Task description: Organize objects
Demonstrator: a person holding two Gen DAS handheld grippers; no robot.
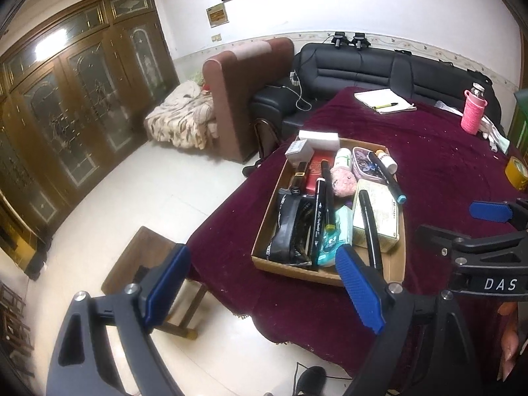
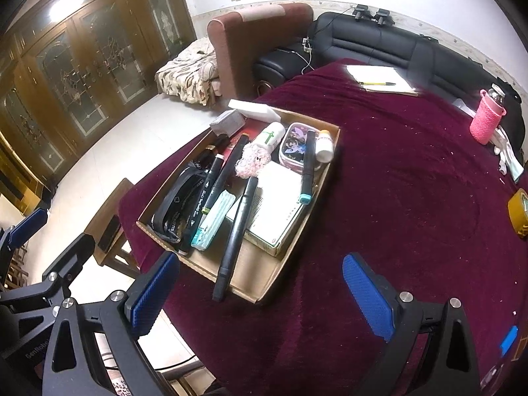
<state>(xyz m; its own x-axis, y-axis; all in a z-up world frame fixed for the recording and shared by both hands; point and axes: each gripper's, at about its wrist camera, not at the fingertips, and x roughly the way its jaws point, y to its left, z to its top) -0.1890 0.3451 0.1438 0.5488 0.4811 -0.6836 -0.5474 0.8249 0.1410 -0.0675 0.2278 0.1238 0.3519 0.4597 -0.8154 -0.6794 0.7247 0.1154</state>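
Cardboard tray [image 2: 264,283], shallow and rectangular, sat on the desk [image 2: 396,198] under maroon velvet cloth, crammed with black markers [image 2: 231,237], a white box [image 2: 280,204], a pink fuzzy ball [image 2: 250,161] and a black strap [image 2: 171,198]. Notepad [image 2: 379,77], pink knitted bottle [image 2: 486,122] and yellow tape roll [image 2: 518,211] lay well apart on the cloth. Left hand-held gripper [image 1: 260,287] and right hand-held gripper [image 2: 260,297] both hung wide open and empty near the tray's near edge, ribbed blue pads [image 2: 369,297] touching nothing.
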